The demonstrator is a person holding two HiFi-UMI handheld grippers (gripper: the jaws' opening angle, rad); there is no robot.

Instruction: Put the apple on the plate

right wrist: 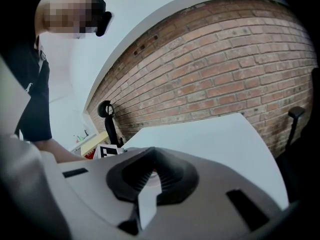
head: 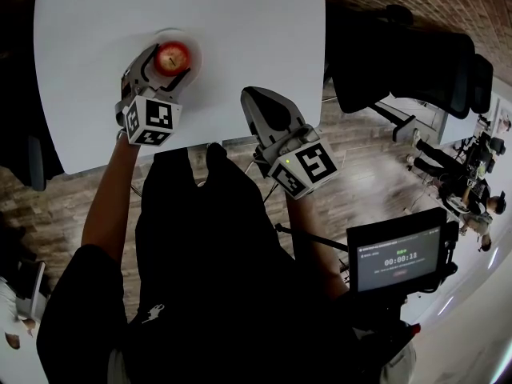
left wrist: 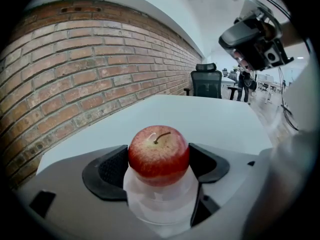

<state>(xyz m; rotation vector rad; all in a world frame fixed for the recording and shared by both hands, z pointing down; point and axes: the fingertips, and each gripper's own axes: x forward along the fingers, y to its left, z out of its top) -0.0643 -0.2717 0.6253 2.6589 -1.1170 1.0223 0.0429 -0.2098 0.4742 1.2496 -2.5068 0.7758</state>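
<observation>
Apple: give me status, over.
Left hand-held gripper shut on apple, over plate. Right hand-held gripper shut, empty. Nothing blocking plate.

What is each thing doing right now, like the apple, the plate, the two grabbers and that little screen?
apple: upright, stem up, held over the plate.
plate: right way up on the white table, under the apple; can't tell if they touch.
left gripper: jaws closed on the apple's sides.
right gripper: jaws together, nothing between them.
screen: switched on, showing a timer.
</observation>
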